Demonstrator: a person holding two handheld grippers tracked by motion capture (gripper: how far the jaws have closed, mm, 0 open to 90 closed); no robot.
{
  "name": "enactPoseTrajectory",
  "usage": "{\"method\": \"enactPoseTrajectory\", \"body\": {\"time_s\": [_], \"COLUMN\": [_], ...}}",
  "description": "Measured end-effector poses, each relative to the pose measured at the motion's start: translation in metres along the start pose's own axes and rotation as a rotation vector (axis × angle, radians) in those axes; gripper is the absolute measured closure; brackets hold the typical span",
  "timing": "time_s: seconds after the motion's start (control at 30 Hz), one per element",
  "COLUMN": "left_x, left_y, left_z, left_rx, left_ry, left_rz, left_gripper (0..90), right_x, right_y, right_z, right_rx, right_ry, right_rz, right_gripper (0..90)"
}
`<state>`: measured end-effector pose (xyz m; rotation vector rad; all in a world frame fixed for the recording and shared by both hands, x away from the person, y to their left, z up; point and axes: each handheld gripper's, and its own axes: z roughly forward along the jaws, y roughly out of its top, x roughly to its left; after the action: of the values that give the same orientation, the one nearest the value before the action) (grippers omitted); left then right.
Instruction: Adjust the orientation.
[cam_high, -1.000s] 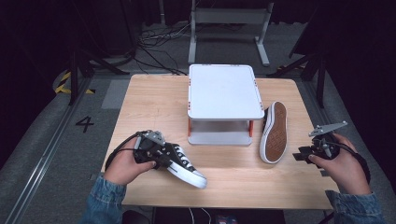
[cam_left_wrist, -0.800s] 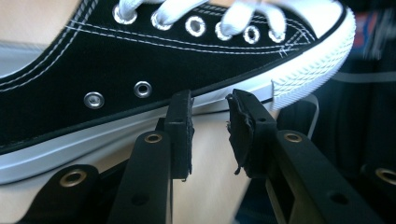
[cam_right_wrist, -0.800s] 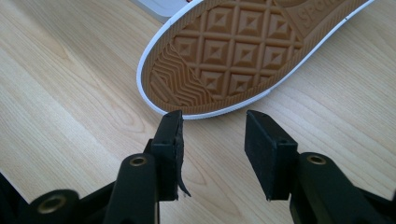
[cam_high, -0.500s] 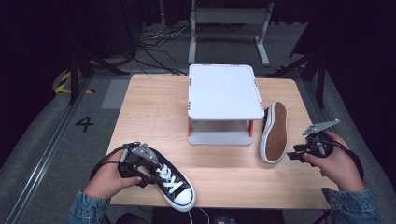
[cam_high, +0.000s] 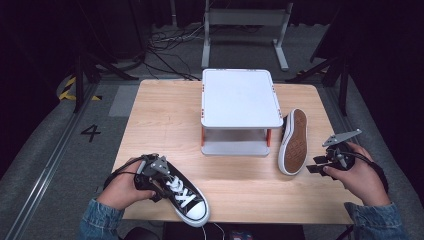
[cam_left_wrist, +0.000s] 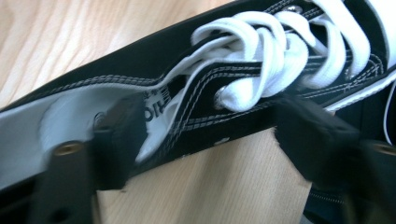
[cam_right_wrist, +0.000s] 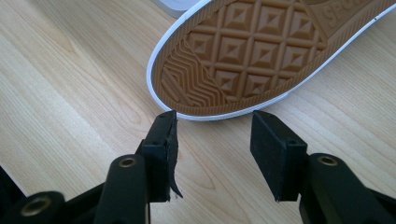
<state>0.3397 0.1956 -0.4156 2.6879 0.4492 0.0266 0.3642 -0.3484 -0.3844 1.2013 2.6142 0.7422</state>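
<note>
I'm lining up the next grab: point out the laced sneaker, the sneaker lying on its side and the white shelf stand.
laced sneaker (cam_high: 186, 199): high view, on its white laces.
sneaker on its side (cam_high: 293, 142): high view, middle of its brown sole.
white shelf stand (cam_high: 240, 97): high view, centre of its top panel.

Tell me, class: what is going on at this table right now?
A person works with a gripper in each hand. The left gripper has just opened its fingers around the collar of a black laced sneaker standing at the table's near edge. The right gripper is open, pointing at the heel of a second sneaker lying on its side, sole showing, beside a white stand.
</note>
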Motion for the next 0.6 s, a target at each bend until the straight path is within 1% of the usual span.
{"method": "enactPoseTrajectory", "body": {"time_s": [0.03,0.07,0.1,0.13,0.17,0.2,0.23,0.3,0.33,0.43,0.47,0.53,0.57,0.6], "left_x": [0.0,-0.002,-0.004,-0.004,-0.004,-0.003,-0.002,-0.003,-0.005,-0.007,-0.007,-0.008,-0.007,-0.006], "left_y": [0.001,0.002,0.001,0.0,-0.001,-0.003,-0.003,-0.002,-0.001,0.006,0.008,0.009,0.009,0.008], "left_z": [0.0,0.0,0.0,-0.001,-0.002,-0.003,-0.005,-0.007,-0.008,-0.019,-0.023,-0.031,-0.033,-0.037], "left_rx": [0.008,0.011,0.003,0.002,0.001,-0.004,-0.004,-0.004,-0.03,-0.088,-0.103,-0.126,-0.133,-0.145], "left_ry": [-0.022,-0.024,-0.026,-0.021,-0.026,-0.035,-0.049,-0.083,-0.095,-0.076,-0.072,-0.053,-0.05,-0.026], "left_rz": [0.034,0.061,0.098,0.126,0.124,0.112,0.108,0.086,0.078,0.064,0.051,0.037,0.025,0.007], "left_gripper": [39.2,51.6,56.5,61.4,65.1,67.7,71.8,77.2,79.4,82.9,83.9,84.6,84.6,84.7], "right_x": [0.0,0.001,0.001,0.001,0.001,0.001,0.002,0.002,0.002,0.002,0.002,0.001,0.001,0.001], "right_y": [0.0,0.0,0.0,0.0,0.0,0.0,0.0,0.0,0.0,0.0,0.0,0.0,0.0,0.0], "right_z": [0.0,0.001,0.001,0.001,0.002,0.002,0.002,0.003,0.003,0.003,0.002,0.002,0.002,0.002], "right_rx": [0.001,0.002,0.003,0.003,0.004,0.007,0.009,0.008,0.006,0.008,0.006,0.004,0.004,0.003], "right_ry": [-0.003,-0.002,0.0,0.0,0.0,0.002,0.004,0.003,0.005,0.005,0.003,0.002,0.001,0.001], "right_rz": [-0.001,-0.002,-0.004,-0.006,-0.007,-0.011,-0.014,-0.017,-0.021,-0.016,-0.016,-0.016,-0.016,-0.017], "right_gripper": [52.5,52.5,52.5,52.5,52.5,52.5,52.4,52.4,52.4,52.4,52.4,52.4,52.4,52.4]}}
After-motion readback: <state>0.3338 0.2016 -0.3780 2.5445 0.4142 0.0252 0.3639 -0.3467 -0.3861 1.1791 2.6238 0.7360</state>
